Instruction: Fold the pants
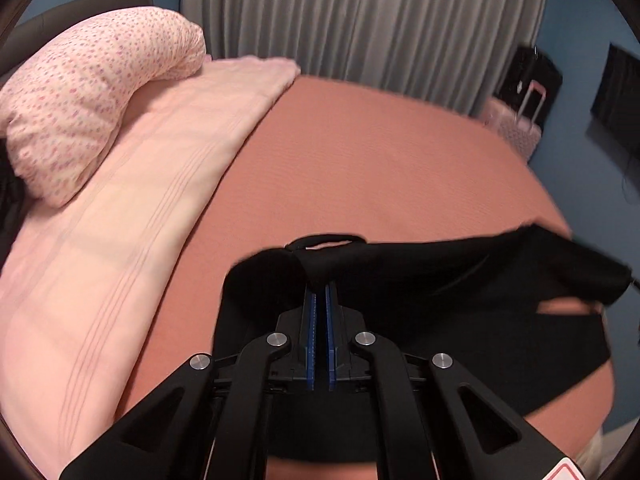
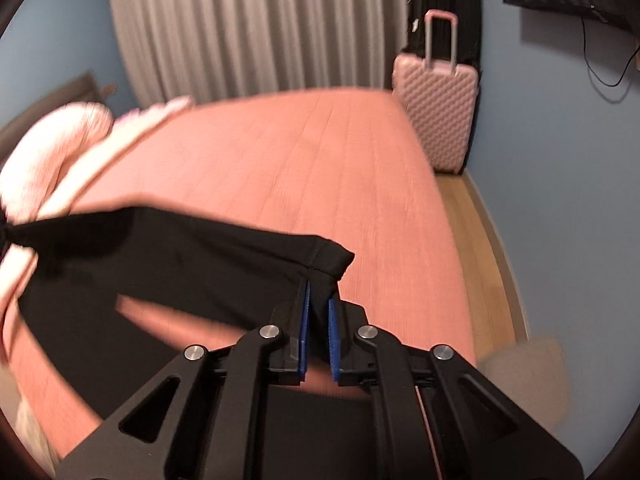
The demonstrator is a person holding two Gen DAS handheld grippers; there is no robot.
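Note:
Black pants (image 1: 460,276) hang stretched above the salmon bed sheet (image 1: 360,168). My left gripper (image 1: 321,286) is shut on one corner of the pants, by a small belt loop, and its blue pads (image 1: 310,320) press the cloth. In the right wrist view the pants (image 2: 192,264) run off to the left, lifted off the sheet (image 2: 312,168). My right gripper (image 2: 319,286) is shut on the hemmed corner of the pants, with black cloth pinched between its blue pads (image 2: 334,332). The lower part of the pants droops under both grippers.
A pale pink blanket (image 1: 132,208) and a dotted pink pillow (image 1: 88,96) lie along the left of the bed. Grey curtains (image 2: 248,28) hang behind. A pink suitcase (image 2: 438,112) and a black one (image 2: 444,8) stand by the blue wall, beside wooden floor (image 2: 480,260).

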